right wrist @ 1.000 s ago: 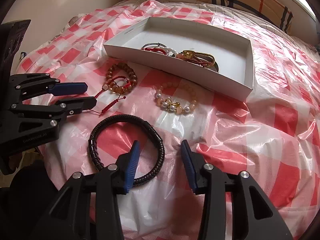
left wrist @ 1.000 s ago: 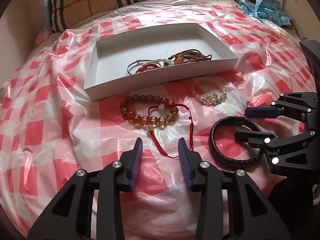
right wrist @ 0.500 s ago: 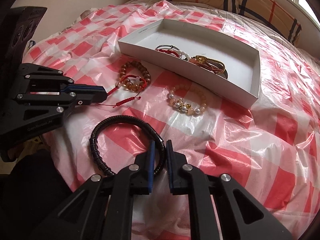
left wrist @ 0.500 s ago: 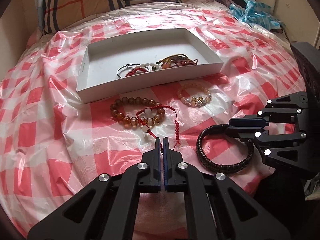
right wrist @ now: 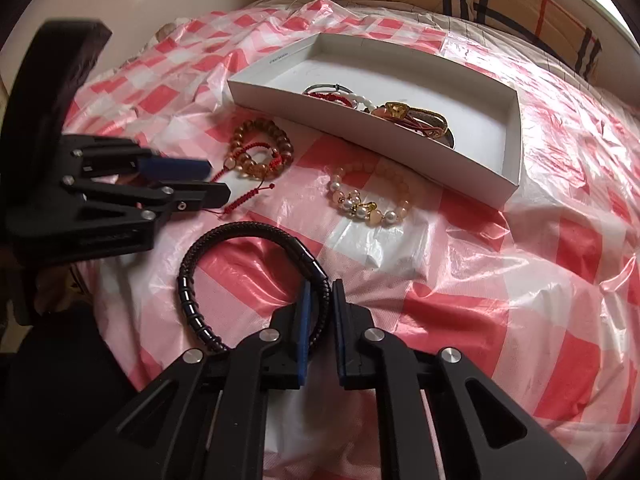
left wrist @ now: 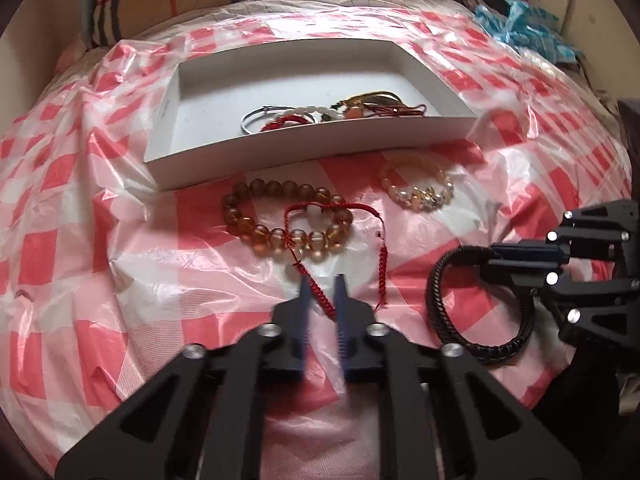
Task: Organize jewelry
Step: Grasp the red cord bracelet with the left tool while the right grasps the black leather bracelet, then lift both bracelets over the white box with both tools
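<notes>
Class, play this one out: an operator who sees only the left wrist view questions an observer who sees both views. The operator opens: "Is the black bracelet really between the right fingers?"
Observer: Yes. The right gripper has just been closing, and the black braided bracelet runs between its fingers, just below the smooth clasp section.
Operator: How does my red cord look from that side?
Observer: One strand of the red cord bracelet enters between the left gripper's fingers. The other strand lies loose on the sheet beside the lower finger.
Operator: What is past the pillow?
Observer: A bright window shows behind the plaid pillow.
</notes>
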Demonstrator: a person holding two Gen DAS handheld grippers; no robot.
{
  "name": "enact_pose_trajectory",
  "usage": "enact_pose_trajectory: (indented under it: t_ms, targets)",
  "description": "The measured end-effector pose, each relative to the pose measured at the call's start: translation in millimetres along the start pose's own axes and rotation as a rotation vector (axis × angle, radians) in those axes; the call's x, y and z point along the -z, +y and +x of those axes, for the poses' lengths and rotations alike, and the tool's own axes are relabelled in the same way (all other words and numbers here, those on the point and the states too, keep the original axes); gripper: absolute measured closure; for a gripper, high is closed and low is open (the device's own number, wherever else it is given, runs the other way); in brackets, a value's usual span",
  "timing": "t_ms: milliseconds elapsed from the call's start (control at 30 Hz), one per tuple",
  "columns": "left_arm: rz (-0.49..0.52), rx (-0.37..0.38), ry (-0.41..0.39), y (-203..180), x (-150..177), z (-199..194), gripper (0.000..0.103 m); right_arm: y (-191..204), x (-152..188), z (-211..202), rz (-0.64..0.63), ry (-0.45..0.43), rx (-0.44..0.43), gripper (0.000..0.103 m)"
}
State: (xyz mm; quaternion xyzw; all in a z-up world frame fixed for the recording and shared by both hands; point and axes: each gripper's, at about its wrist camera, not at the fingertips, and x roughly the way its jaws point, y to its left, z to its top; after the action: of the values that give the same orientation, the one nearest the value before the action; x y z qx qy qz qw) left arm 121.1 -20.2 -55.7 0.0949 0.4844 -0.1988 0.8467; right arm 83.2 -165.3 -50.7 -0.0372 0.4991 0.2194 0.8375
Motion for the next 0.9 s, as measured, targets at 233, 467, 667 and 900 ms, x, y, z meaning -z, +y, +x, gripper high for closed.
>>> enact_pose_trajectory:
  t_ms: [233,467,667,900]
  targets:
    - [-0.063,0.083,-0.106,1,-6,-49,0.1,-18,2,-30,0.195,-0.082,-0.165,0.093]
    - [-0.12,0.145,-0.235,5,-13,-100,0.1,-26,10,-57,0.294,-0.177,-0.181,0.093]
    - [-0.137,0.173,-0.337,-1,-20,-133,0.1,-34,6,-74,0.381,-0.263,-0.194,0.093]
    - [-0.161,0.182,-0.4,-2,-28,-148,0.1,-32,-5,-95,0.358,-0.341,-0.136,0.093]
